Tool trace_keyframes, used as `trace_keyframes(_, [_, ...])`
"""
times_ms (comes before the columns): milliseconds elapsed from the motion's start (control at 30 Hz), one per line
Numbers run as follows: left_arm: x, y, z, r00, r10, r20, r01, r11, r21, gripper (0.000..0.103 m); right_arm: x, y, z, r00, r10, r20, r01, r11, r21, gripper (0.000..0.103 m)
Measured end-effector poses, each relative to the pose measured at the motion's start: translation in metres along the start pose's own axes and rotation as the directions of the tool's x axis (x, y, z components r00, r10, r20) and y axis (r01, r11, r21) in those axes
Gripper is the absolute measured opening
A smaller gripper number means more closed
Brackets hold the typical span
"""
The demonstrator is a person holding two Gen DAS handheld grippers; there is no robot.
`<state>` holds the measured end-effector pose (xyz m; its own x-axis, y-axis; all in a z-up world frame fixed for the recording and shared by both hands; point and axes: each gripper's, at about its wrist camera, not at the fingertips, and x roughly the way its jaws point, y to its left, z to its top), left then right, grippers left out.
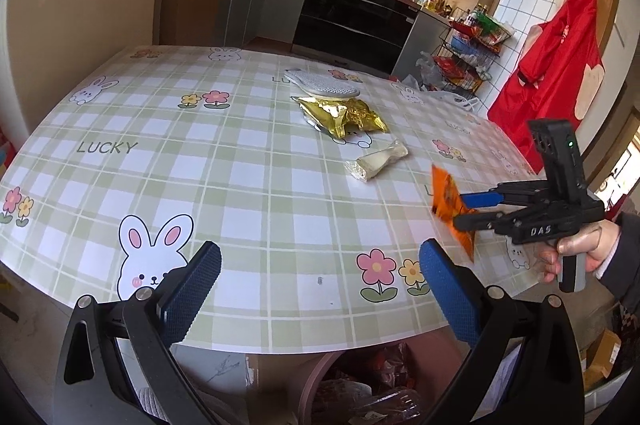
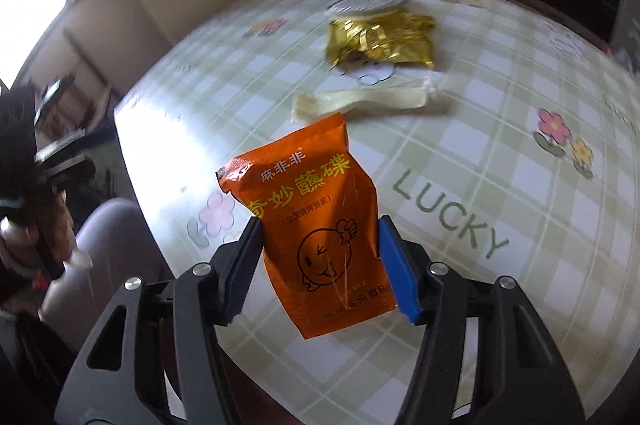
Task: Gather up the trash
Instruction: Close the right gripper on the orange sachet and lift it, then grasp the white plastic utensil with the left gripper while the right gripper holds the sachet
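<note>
Three pieces of trash are showing: your right gripper (image 2: 320, 265) is pinching the orange sachet (image 2: 320, 225) above the table (image 1: 240, 185), jaws closed on its sides, its long axis running forward. Your left gripper (image 1: 320, 285) is hanging wide open and holding nothing (near the table's front edge). Ahead and to its right are lying the clear wrapper (image 1: 378, 163) and gold packet (image 1: 344, 115), nearer your right hand.

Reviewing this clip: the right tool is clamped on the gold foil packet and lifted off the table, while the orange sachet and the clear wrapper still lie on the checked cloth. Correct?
Not quite: the packets are swapped. The right wrist view shows the right tool shut on the orange sachet, held above the table. The gold foil packet lies on the checked cloth with the clear wrapper.
</note>
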<state>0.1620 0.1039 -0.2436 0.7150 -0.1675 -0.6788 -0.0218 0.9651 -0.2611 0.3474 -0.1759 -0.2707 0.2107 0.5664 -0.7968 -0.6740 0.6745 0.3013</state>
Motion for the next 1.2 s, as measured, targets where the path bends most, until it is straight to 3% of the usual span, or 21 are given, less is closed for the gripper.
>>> trace_keyframes(133, [0.020,-0.012,0.010,0.999,0.001,-0.038,0.002,0.997,0.079,0.097,-0.018,-0.018,-0.021,0.976,-0.075,0.205,0.018,0.964,0.264,0.059])
trace_keyframes(267, [0.054,-0.033,0.028,0.995,0.014,-0.103,0.006,0.981,0.194,0.097,-0.029,-0.019,-0.041,0.943,-0.131,0.307,0.001,0.921,0.390,0.060])
trace_keyframes(367, [0.081,-0.055,0.045,0.990,0.069,-0.125,-0.025,0.948,0.317,0.097,-0.036,-0.016,-0.050,0.930,-0.170,0.326,0.018,0.906,0.422,0.059])
trace_keyframes(467, [0.101,-0.073,0.060,0.995,0.071,-0.065,-0.034,0.896,0.443,0.097,-0.048,-0.017,-0.059,0.921,-0.193,0.338,0.024,0.895,0.446,0.060])
trace_keyframes(533, [0.119,-0.080,0.072,0.997,0.051,-0.058,-0.016,0.876,0.482,0.097,-0.056,-0.020,-0.064,0.912,-0.207,0.354,0.020,0.885,0.466,0.060])
trace_keyframes(600, [0.141,-0.088,0.083,0.994,0.031,-0.103,0.026,0.861,0.509,0.097,-0.064,-0.023,-0.069,0.903,-0.219,0.369,0.015,0.876,0.483,0.060])
trace_keyframes(700, [0.173,-0.100,0.090,0.989,0.049,-0.137,0.035,0.835,0.549,0.097,-0.074,-0.027,-0.075,0.896,-0.224,0.385,0.003,0.867,0.499,0.060])
trace_keyframes(833, [0.204,-0.109,0.091,0.979,0.069,-0.194,0.058,0.813,0.579,0.078,-0.084,-0.027,-0.079,0.889,-0.214,0.405,-0.013,0.872,0.490,0.060])
trace_keyframes(967, [0.228,-0.109,0.090,0.962,0.092,-0.258,0.074,0.820,0.568,0.068,-0.088,-0.029,-0.082,0.886,-0.208,0.414,-0.026,0.870,0.493,0.060])
trace_keyframes(1067, [0.235,-0.108,0.091,0.952,0.072,-0.297,0.103,0.839,0.535,0.050,-0.089,-0.029,-0.084,0.884,-0.210,0.418,-0.027,0.869,0.494,0.060])
trace_keyframes(1100, [0.234,-0.108,0.092,0.950,0.059,-0.307,0.115,0.849,0.516,0.032,-0.089,-0.028,-0.084,0.883,-0.212,0.419,-0.026,0.868,0.495,0.060])
trace_keyframes(1133, [0.233,-0.108,0.093,0.948,0.068,-0.310,0.105,0.855,0.509,0.020,-0.090,-0.028,-0.085,0.881,-0.215,0.421,-0.026,0.868,0.497,0.060])
trace_keyframes(1200, [0.225,-0.107,0.092,0.953,0.065,-0.296,0.096,0.863,0.497,0.017,-0.092,-0.026,-0.086,0.877,-0.216,0.429,-0.028,0.869,0.494,0.060])
